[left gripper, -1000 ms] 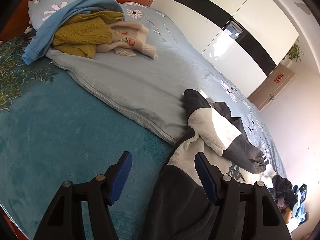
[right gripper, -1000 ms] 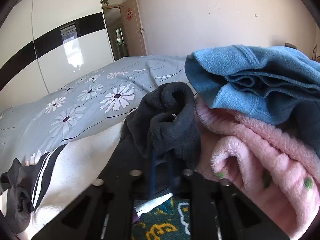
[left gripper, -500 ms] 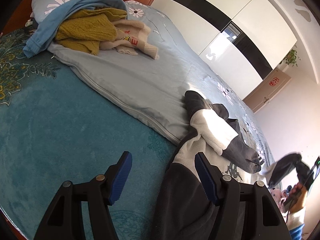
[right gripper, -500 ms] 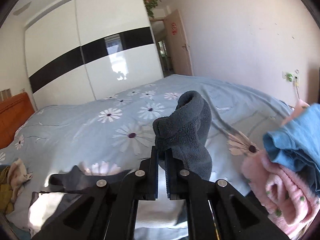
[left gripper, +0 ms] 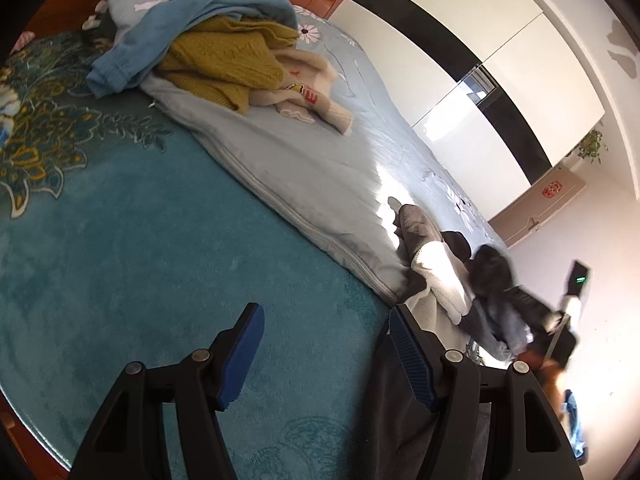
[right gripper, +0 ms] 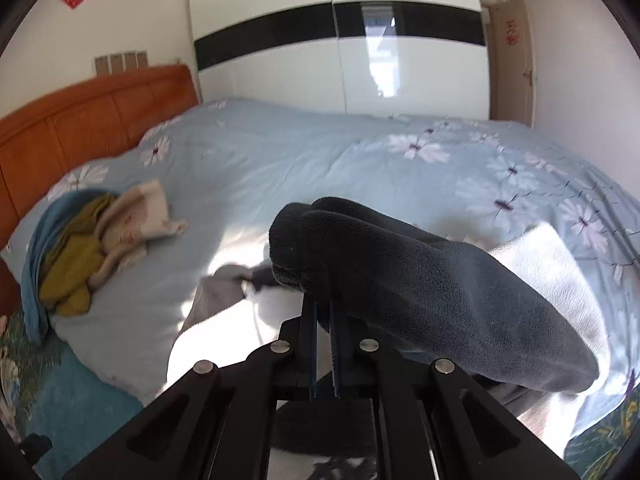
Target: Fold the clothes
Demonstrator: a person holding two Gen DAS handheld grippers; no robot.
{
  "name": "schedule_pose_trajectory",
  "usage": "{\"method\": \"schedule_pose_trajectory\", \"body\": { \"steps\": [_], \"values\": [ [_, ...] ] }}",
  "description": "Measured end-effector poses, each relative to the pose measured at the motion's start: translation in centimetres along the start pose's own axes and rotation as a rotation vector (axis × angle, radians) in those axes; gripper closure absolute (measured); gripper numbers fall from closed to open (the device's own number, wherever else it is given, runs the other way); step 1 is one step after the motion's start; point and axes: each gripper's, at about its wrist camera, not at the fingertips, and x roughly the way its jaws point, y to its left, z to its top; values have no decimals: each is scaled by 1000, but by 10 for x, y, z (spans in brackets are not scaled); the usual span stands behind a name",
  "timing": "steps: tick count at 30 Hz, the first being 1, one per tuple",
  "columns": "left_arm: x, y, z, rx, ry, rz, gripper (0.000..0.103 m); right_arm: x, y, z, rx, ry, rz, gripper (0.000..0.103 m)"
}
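**A:** What has changed since a second ago?

**B:** My right gripper (right gripper: 323,312) has swung away from the pink and blue pile, carrying the dark fleece sleeve (right gripper: 420,280) across over the bed. My left gripper (left gripper: 326,354) has only drifted a little along the teal blanket (left gripper: 160,260).

**A:** How do your fingers stand?

**B:** The right ones are clenched tight on the sleeve's cuff end. The left ones are spread apart with nothing between them; the right pad hangs just over the edge of the grey-and-white garment (left gripper: 436,276), which lies across the blanket and the blue floral duvet (right gripper: 320,152).

**A:** How do you do the fold well?

**B:** I'd keep the pinch firm, lay the sleeve flat across the body without dragging it, and probably bring my left down to pin the near edge. The heap of other clothes (left gripper: 224,52) by the headboard stays well apart.
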Motion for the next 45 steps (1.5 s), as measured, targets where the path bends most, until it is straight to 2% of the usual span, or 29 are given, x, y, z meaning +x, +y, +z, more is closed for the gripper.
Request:
{"method": "schedule_pose_trajectory", "body": {
  "steps": [2,5,6,7,9,11,14,16,18,20,24,28,29,33,34,35,37,39,41,43,45],
  "values": [
    [2,-4,0,22,10,0,34,13,11,-19,-29,52,-12,97],
    [7,-13,0,49,27,-7,34,17,10,-29,-36,91,-4,92],
    [10,-18,1,51,37,-18,34,13,9,-31,-40,99,23,87],
    [13,-23,2,54,46,-30,34,11,7,-32,-46,113,75,72],
    [25,-42,3,71,74,-69,34,-2,6,-40,-76,132,149,53],
    [41,-65,4,88,111,-112,34,-18,4,-49,-96,135,206,53],
    [84,-111,7,115,225,-210,34,-46,-20,-57,-40,100,249,53],
    [117,-136,6,95,311,-246,34,-63,-45,-61,16,77,244,52],
    [151,-154,4,30,387,-283,34,-82,-69,-64,41,33,223,52],
    [181,-169,0,-21,421,-294,34,-100,-89,-68,27,-12,179,51],
    [218,-183,-5,-84,431,-247,34,-125,-121,-79,-13,-58,90,50],
    [228,-181,-4,-217,418,-283,34,-136,-152,-90,3,-51,41,50],
    [228,-183,-3,-216,410,-281,34,-135,-157,-92,11,-47,37,50],
    [232,-192,3,-177,392,-281,37,-132,-173,-97,50,-30,38,50],
    [233,-193,4,-167,388,-283,52,-131,-176,-97,60,-26,43,50],
    [233,-193,6,-159,386,-273,76,-130,-178,-97,70,-21,48,50],
    [231,-194,10,-142,380,-254,81,-127,-184,-97,90,-12,58,50],
    [222,-205,18,-78,364,-256,82,-126,-185,-95,83,-11,60,50],
    [205,-219,29,-53,369,-327,82,-127,-188,-92,81,-22,56,50],
    [184,-228,42,-47,333,-404,82,-127,-192,-89,97,-33,56,50],
    [157,-234,57,29,255,-410,82,-125,-196,-88,114,-31,56,50]
  ]
}}
